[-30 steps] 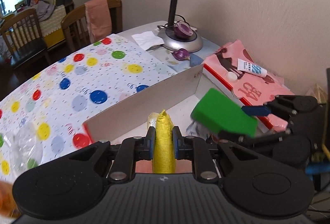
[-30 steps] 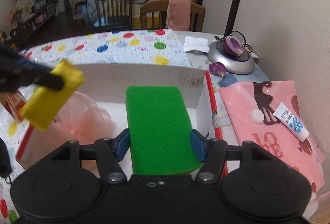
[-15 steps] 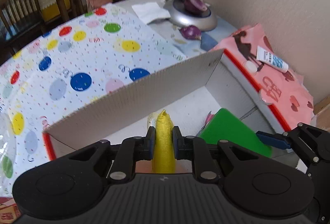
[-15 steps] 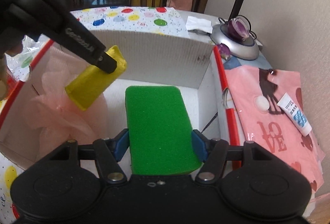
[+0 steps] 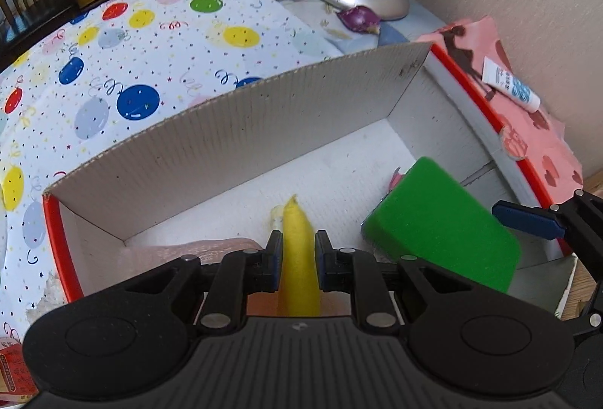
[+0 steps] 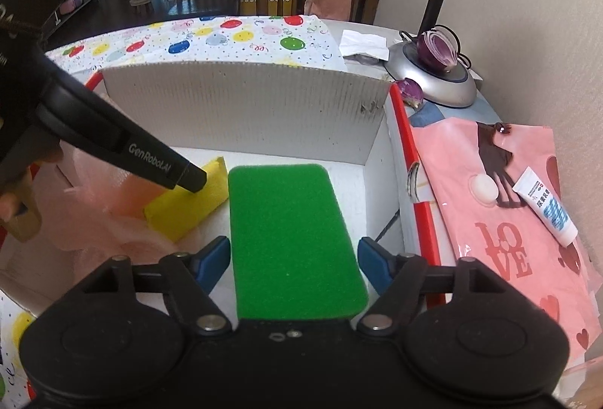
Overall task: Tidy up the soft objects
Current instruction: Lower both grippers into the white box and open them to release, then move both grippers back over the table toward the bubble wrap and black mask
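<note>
Sponges held low inside cardboard box (image 6: 241,107). Yellow sponge (image 5: 299,258) pinched edge-on by left gripper (image 5: 297,260), beside pink fabric (image 6: 94,205). Green sponge (image 6: 294,239) lies between spread jaws of right gripper (image 6: 294,262), long axis pointing forward, seemingly released.
</note>
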Available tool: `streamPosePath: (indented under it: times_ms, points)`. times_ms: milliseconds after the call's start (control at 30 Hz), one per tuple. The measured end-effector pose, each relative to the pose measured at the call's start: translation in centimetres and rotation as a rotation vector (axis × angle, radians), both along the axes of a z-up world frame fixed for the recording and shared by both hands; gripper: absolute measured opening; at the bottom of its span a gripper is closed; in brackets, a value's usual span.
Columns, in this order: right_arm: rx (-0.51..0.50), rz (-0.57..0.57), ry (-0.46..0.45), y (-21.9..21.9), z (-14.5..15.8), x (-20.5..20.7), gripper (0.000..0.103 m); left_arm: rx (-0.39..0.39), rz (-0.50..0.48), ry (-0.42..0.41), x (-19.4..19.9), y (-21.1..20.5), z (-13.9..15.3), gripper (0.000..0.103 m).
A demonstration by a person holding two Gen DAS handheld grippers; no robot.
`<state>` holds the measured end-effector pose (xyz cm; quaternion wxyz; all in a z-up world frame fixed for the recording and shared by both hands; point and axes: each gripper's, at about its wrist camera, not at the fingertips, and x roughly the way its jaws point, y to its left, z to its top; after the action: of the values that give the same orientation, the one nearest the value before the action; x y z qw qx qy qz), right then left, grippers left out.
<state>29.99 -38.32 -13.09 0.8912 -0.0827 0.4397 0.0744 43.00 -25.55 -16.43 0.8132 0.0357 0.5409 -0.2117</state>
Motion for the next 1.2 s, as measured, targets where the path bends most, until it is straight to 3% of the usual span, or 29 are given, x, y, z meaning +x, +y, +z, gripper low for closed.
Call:
streamPosePath:
  times_ms: [400,500,733,1200]
  points:
    - [0.05,0.015,-0.031,-0.1,2.2,-1.1,0.08,-0.07,-0.045,-0.112,-3.3,1.2,3.9,0.017]
    - [0.074,0.018,-0.037,-0.1,2.9,-1.6,0.08,-0.076,-0.054,-0.15,-4.5,1.9,4.9,0.028]
    - [0.107,0.028,-0.086,0.4,4.8,-3.0,0.08,-0.101,-0.053,-0.241,-7.6,4.0,7.5,0.029]
    - [0.194,0.073,-0.207,4.4,9.5,-7.3,0.085,-0.144,0.024,-0.401,-14.2,11.4,12.1,0.029]
